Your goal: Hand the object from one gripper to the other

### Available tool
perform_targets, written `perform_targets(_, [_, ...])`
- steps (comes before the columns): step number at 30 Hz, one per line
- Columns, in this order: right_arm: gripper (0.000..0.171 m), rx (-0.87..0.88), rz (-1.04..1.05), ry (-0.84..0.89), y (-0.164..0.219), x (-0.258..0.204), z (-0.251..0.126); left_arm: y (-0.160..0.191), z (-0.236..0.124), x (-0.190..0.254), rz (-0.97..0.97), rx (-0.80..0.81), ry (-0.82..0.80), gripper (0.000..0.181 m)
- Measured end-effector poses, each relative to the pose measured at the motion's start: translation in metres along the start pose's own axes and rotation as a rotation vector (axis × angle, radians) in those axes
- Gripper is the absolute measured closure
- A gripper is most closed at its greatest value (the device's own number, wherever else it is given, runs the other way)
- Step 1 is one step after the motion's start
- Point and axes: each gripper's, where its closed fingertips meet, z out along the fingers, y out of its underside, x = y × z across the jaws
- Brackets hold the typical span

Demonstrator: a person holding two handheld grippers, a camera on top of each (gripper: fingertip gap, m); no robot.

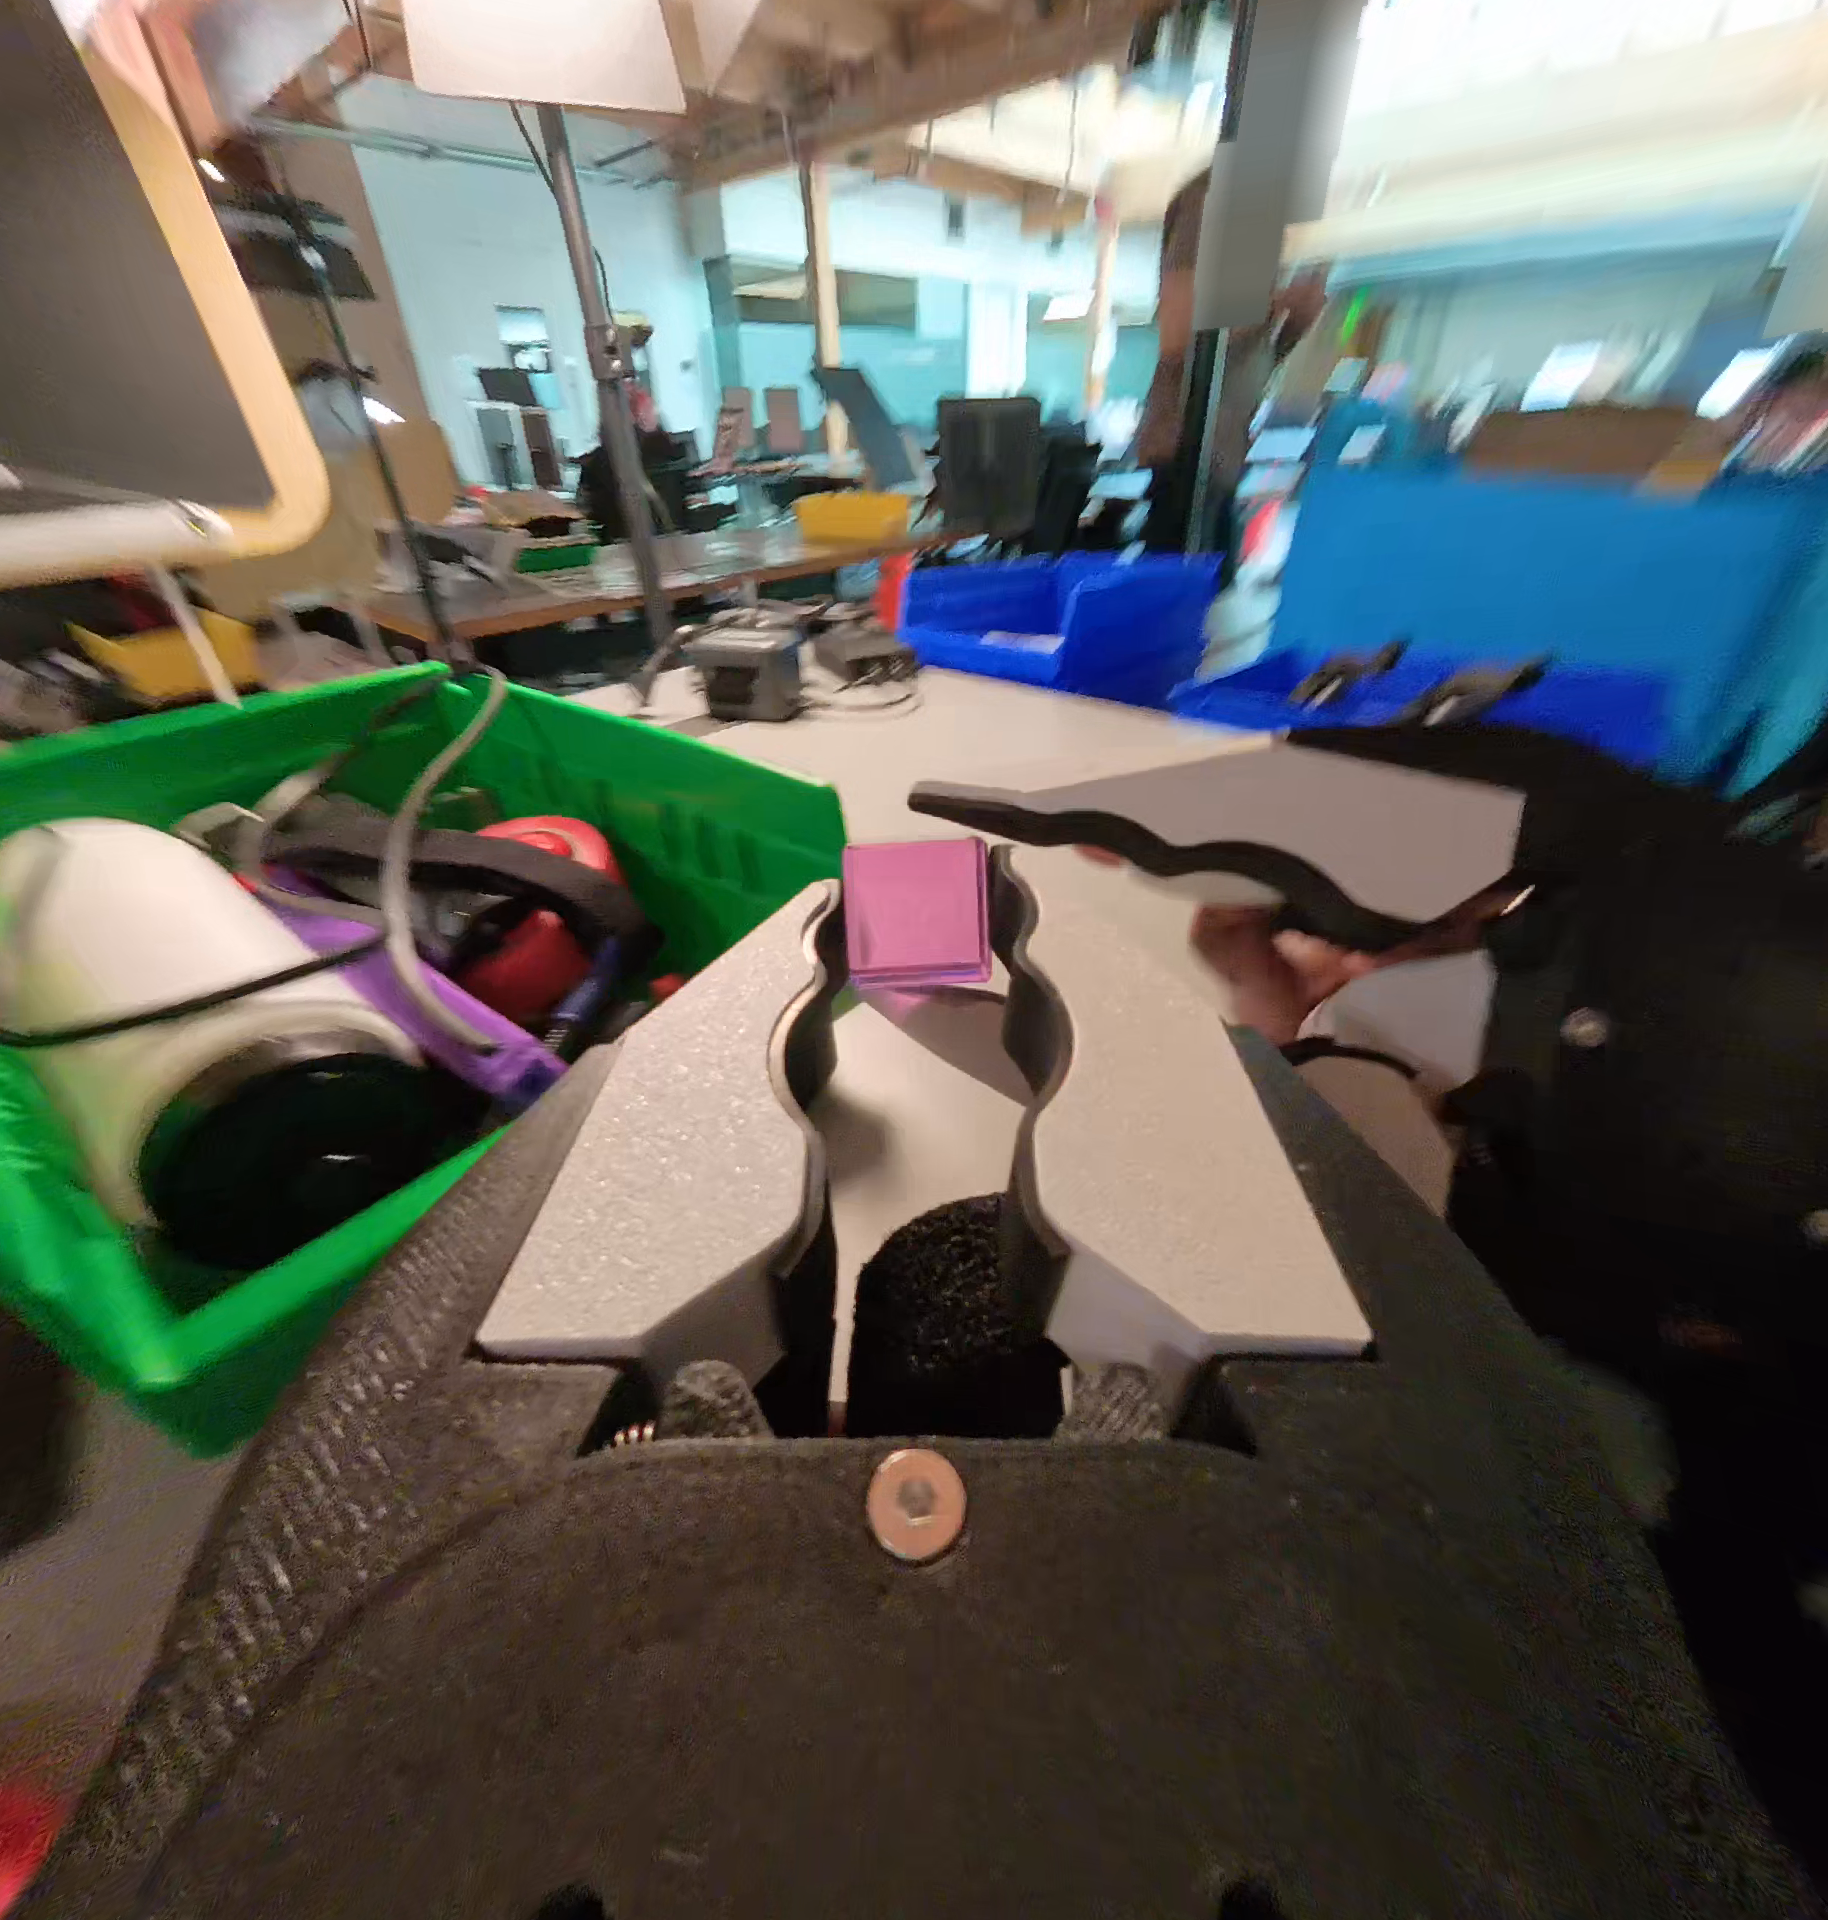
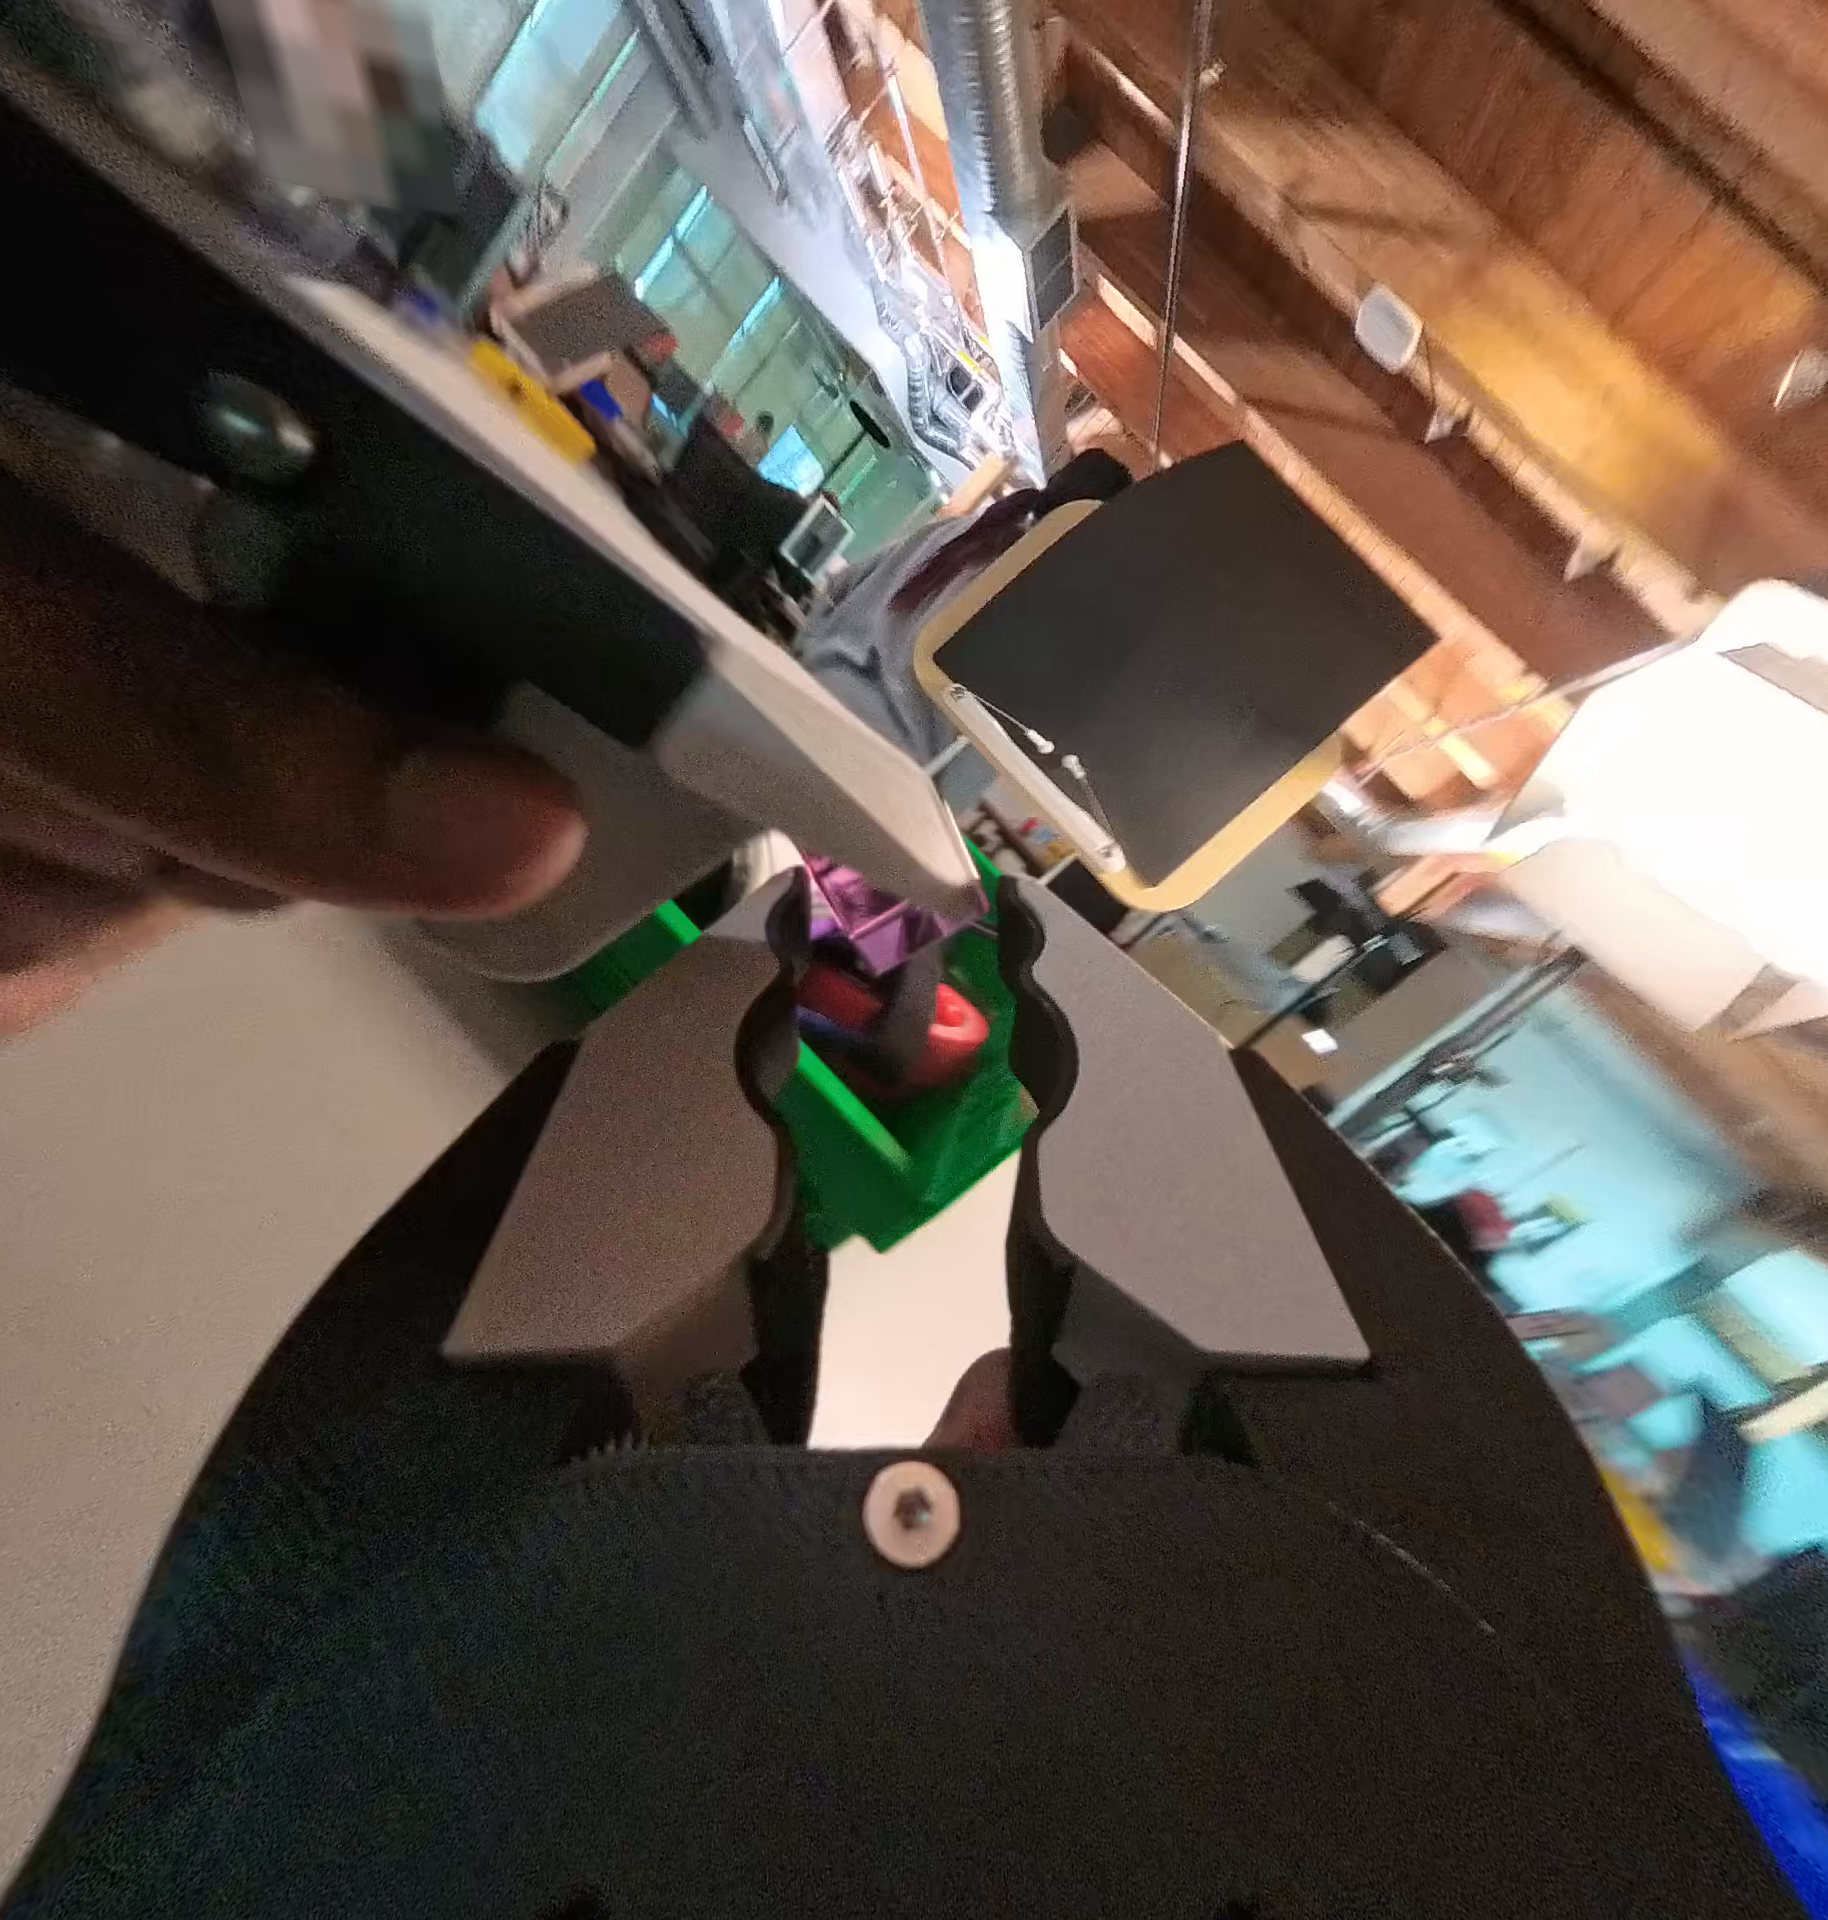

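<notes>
the green bin [image 1: 681,790] of clutter sits on the grey bench [image 1: 1045,717], left of the purple cube [image 1: 915,912]. the left gripper [image 1: 915,914] is clamped on the cube at its fingertips, holding it above the bench. right of the cube, the right gripper [image 1: 941,802] reaches in sideways; in its own view its fingers straddle the cube [image 2: 868,914] with a gap left, so it reads as parted, not yet gripping. to do this step well, centre the cube between the right pads, close firmly on free faces, and only then release the left.
</notes>
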Motion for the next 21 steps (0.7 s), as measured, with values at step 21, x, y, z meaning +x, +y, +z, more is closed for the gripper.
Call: perform_targets(21, [0.137,0.135,0.210,-0.106,-0.012,0.005,-0.007,-0.012,0.000,0.016,-0.811,0.139,0.402,0.154])
